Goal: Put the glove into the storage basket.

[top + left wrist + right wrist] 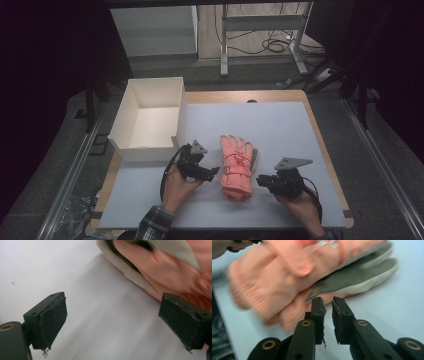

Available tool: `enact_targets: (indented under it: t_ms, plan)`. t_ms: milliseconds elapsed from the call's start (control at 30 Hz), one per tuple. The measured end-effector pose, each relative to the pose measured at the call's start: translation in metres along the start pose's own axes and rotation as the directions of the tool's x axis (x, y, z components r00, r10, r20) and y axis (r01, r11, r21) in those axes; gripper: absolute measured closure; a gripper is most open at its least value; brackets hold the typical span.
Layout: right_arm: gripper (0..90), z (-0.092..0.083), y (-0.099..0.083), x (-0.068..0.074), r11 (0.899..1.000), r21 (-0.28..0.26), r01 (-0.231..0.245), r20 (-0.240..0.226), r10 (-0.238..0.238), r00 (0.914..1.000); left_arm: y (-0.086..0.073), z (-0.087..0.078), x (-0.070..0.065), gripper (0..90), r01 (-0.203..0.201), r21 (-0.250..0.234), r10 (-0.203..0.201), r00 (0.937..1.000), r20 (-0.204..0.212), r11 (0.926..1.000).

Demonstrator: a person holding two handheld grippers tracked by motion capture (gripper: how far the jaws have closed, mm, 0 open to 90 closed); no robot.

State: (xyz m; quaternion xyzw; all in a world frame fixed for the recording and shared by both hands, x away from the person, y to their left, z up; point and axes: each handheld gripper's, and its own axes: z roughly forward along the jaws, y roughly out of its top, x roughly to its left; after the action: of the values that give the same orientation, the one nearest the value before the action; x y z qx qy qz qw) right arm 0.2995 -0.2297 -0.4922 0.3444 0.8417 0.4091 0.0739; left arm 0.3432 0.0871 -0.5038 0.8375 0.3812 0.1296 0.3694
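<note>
While the pink gloves (235, 167) lie stacked one on the other in the near middle of the table (280, 125), cuffs toward the person, neither tool has hold of them. In the right gripper view the top glove sits crooked over the lower one, whose grey palm (359, 277) sticks out to the side.

The left gripper (214, 172) sits just beside the cuff end with its jaws spread wide and nothing between them; in the left gripper view one pad (180, 322) is already at the edge of the pink cloth. The right gripper (261, 181) sits on the other side, its jaws nearly closed with only a thin gap, and it holds nothing.

Several things could go wrong from here. Because the two gloves merely rest on each other, a pinch from one side would likely catch only the top layer, and the lower glove would slide off or stay behind. The right jaws look too narrow to take the thick cuff, so pushing forward would probably shove the pile across the smooth table instead of gripping it. If the gloves are meant for the white box (150, 117) at the far left, a shallow grip on soft padding could let go on the way.
</note>
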Motion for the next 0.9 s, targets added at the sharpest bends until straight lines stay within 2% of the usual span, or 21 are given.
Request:
enact_targets:
  t_ms: [33,67,100,133,167,200,233,267,300,367,467,600,733,800,900]
  plan:
    - [78.2,0.000,0.000,0.000,1.000,0.000,0.000,0.000,0.000,1.0000,0.000,0.000,0.000,8.6,0.000,0.000,0.000,1.0000,0.000,1.0000]
    - [77.8,0.002,0.007,-0.009,1.000,-0.012,-0.013,0.017,0.013,0.9998,0.004,0.002,0.002,8.8,0.001,0.002,-0.001,1.0000,-0.003,1.0000]
    - [77.8,0.002,0.007,-0.009,1.000,-0.012,-0.013,0.017,0.013,0.9998,0.009,0.005,0.003,8.8,0.003,0.006,-0.003,0.9999,-0.010,1.0000]
    - [77.8,0.008,0.015,-0.020,0.999,-0.029,-0.026,0.029,0.027,0.9992,0.017,0.010,0.006,9.7,0.003,0.014,-0.003,0.9998,-0.019,0.9999]
    - [77.8,0.008,0.015,-0.020,0.999,-0.029,-0.026,0.029,0.027,0.9992,0.017,0.010,0.006,9.8,0.003,0.014,-0.003,0.9998,-0.019,0.9999]
    - [77.9,0.016,0.023,-0.028,0.999,-0.037,-0.037,0.042,0.039,0.9984,0.024,0.014,0.008,10.0,0.009,0.020,-0.008,0.9994,-0.035,0.9998]
    - [77.9,0.016,0.023,-0.028,0.999,-0.037,-0.037,0.042,0.039,0.9984,0.024,0.014,0.008,10.5,0.009,0.020,-0.008,0.9994,-0.035,0.9998]
    - [77.8,0.026,0.030,-0.035,0.999,-0.019,-0.037,0.052,0.038,0.9979,0.026,0.016,0.010,10.9,0.017,0.020,-0.016,0.9992,-0.036,0.9997]
    - [77.8,0.026,0.030,-0.035,0.999,-0.019,-0.037,0.052,0.038,0.9979,0.029,0.017,0.012,10.9,0.026,0.017,-0.025,0.9991,-0.035,0.9995]
    - [77.8,0.037,0.034,-0.039,1.000,0.005,-0.029,0.067,0.029,0.9973,0.033,0.021,0.016,11.5,0.039,0.020,-0.038,0.9985,-0.039,0.9991]
    - [77.8,0.049,0.038,-0.039,1.000,0.018,-0.021,0.064,0.020,0.9978,0.040,0.024,0.018,11.8,0.045,0.006,-0.044,0.9984,-0.034,0.9990]
    - [77.9,0.048,0.040,-0.037,1.000,0.006,-0.013,0.069,0.012,0.9975,0.045,0.021,0.017,12.5,0.040,-0.015,-0.041,0.9984,-0.039,0.9991]
    - [77.9,0.037,0.041,-0.035,0.999,-0.028,-0.015,0.064,0.017,0.9978,0.050,0.018,0.014,12.6,0.035,-0.035,-0.035,0.9990,-0.028,0.9988]
    - [77.8,0.029,0.040,-0.035,0.999,-0.033,-0.012,0.070,0.015,0.9974,0.053,0.020,0.009,12.7,0.025,-0.031,-0.026,0.9994,-0.021,0.9992]
    - [77.4,0.027,0.037,-0.036,1.000,-0.028,-0.013,0.077,0.016,0.9969,0.055,0.024,0.007,12.7,0.021,-0.023,-0.021,0.9995,-0.022,0.9995]
